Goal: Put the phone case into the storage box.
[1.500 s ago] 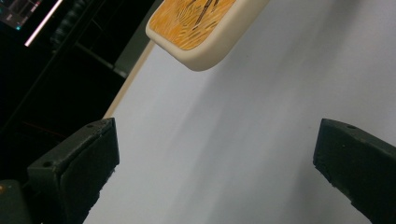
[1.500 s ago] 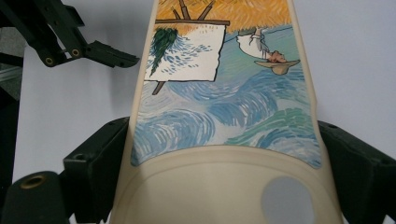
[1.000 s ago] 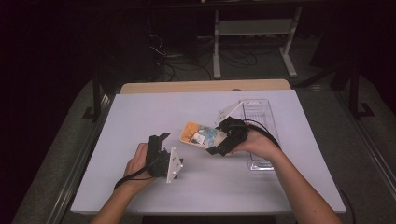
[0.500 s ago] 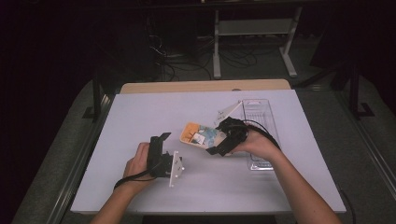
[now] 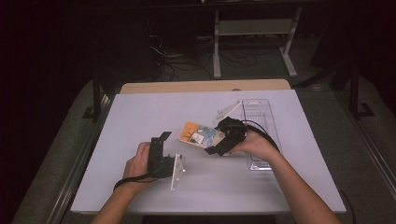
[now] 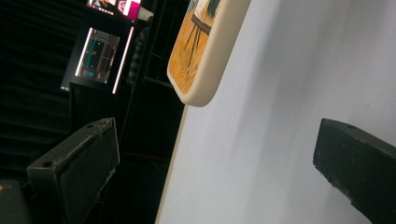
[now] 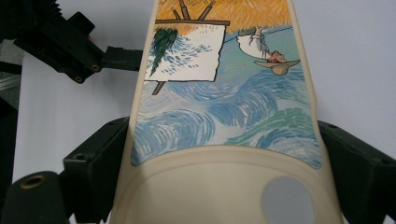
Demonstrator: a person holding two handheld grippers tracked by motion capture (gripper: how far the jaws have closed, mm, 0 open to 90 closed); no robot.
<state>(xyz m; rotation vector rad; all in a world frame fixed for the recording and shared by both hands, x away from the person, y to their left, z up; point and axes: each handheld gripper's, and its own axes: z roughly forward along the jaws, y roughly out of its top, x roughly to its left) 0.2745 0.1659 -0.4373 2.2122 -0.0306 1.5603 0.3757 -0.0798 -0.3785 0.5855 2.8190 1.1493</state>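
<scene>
The left gripper (image 5: 161, 140) has edged slightly nearer the person.

Left gripper (image 5: 161, 140) rests with jaws apart; right gripper (image 5: 212, 148) is clamped.

clear tray (image 5: 259, 122) on table (image 5: 140, 121)

You work at a table (image 5: 140, 116) with a pale lavender-white top and a bare wooden strip (image 5: 201, 86) along its far edge. Around it the room is dark, and the light falls mainly on the tabletop. Beyond the far edge you see a grey floor (image 5: 261, 70) with tangled cables (image 5: 177, 58) and a white metal stand (image 5: 254, 28). Off to one side, a lit screen (image 6: 100, 51) glows in the dark.
</scene>
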